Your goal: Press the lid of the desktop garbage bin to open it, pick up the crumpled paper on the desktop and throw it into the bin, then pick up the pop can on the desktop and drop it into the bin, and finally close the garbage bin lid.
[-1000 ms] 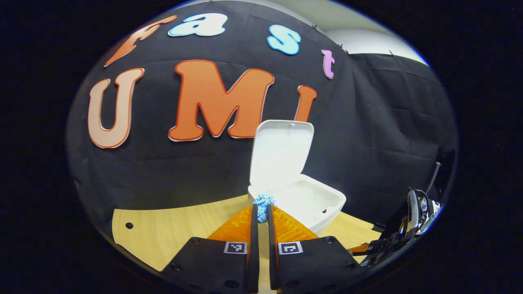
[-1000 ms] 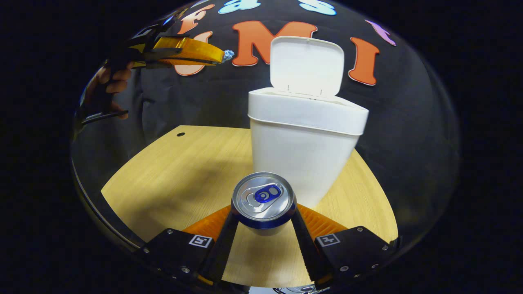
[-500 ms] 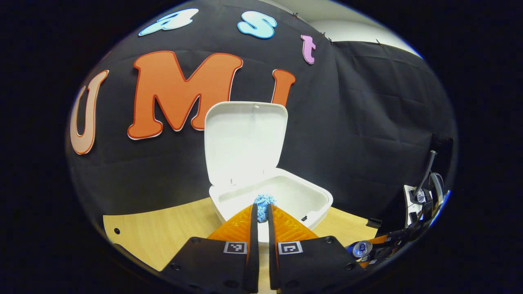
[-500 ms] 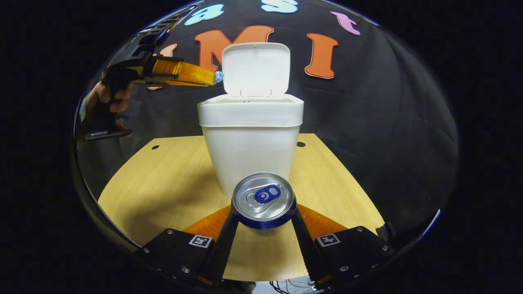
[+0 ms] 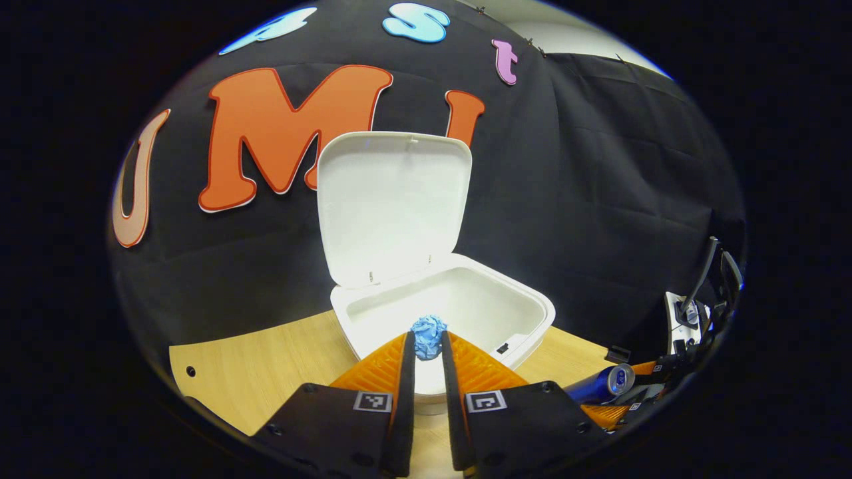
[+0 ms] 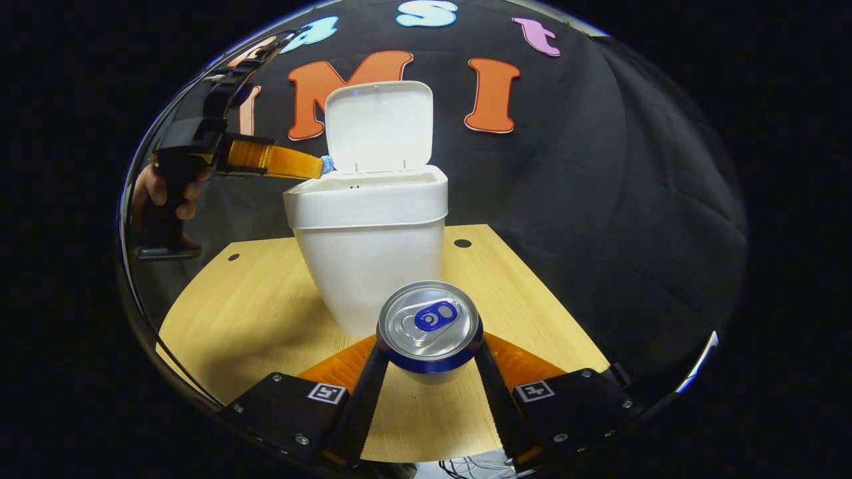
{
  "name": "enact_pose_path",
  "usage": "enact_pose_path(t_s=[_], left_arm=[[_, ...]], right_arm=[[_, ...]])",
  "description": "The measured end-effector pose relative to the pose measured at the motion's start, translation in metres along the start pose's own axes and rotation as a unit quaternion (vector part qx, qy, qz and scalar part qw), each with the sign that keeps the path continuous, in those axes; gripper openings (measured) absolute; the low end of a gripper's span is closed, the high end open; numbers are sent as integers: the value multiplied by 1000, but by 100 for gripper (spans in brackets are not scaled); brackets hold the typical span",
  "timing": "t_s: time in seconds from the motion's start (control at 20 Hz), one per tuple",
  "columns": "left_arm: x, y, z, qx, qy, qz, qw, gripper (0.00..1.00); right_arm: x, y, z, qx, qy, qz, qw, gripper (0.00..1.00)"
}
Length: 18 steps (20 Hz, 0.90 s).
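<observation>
- Counted: one bin (image 6: pixel 369 246), one lid (image 5: pixel 391 203), one paper ball (image 5: pixel 428 336), one can (image 6: pixel 430 327), two claws, one wooden surface (image 6: pixel 253 299).
- The left claw (image 5: pixel 426 349) has its fingers close together, clamped on the blue paper ball at their tips.
- In the left gripper view the ball hangs over the near rim of the open bin, with the white cavity just beyond and below it.
- In the right gripper view the same claw (image 6: pixel 318 167) reaches in from the left, its tip with the paper (image 6: pixel 327 164) at the bin's upper left edge, just beside the lid (image 6: pixel 378 126). A hand (image 6: pixel 160 193) holds its grip.
- The lid stands upright, hinged at the back of the bin, in front of the black cloth wall.
- The right claw (image 6: pixel 429 349) has its fingers spread to the can's width, one pressing on each side; the can is clamped and held upright, top and pull tab facing the camera.
- The can sits in front of the bin's lower body, on the near side, apart from the bin's opening above.
- In the left gripper view the can (image 5: pixel 602 384) and right claw (image 5: pixel 629 392) show low at the right edge, to the right of the bin (image 5: pixel 466 313).
- The bin stands on the surface, which has small dark holes near its edges.
- Nothing lies between the paper ball and the bin's opening.
</observation>
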State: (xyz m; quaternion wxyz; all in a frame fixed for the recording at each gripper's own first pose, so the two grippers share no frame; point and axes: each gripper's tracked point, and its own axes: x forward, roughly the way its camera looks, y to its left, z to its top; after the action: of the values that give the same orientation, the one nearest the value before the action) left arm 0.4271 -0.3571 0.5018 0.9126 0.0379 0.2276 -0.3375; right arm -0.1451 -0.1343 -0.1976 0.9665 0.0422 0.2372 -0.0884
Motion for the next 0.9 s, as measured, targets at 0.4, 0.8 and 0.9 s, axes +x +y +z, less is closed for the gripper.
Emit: enact_pose_path(t_s=[0.4,0.8,0.9], left_arm=[[-4,6,-1,-2,-6,1,1000,63],[-33,22,-4,11,-27,23,999,94],[-41,30,-8,11,-29,35,999,98]], right_arm=[[-2,-3,26,7,-20,1,1000,77],[-8,-1,95,-25,-77,16,997,77],[-8,1,113,-33,-90,22,995,77]])
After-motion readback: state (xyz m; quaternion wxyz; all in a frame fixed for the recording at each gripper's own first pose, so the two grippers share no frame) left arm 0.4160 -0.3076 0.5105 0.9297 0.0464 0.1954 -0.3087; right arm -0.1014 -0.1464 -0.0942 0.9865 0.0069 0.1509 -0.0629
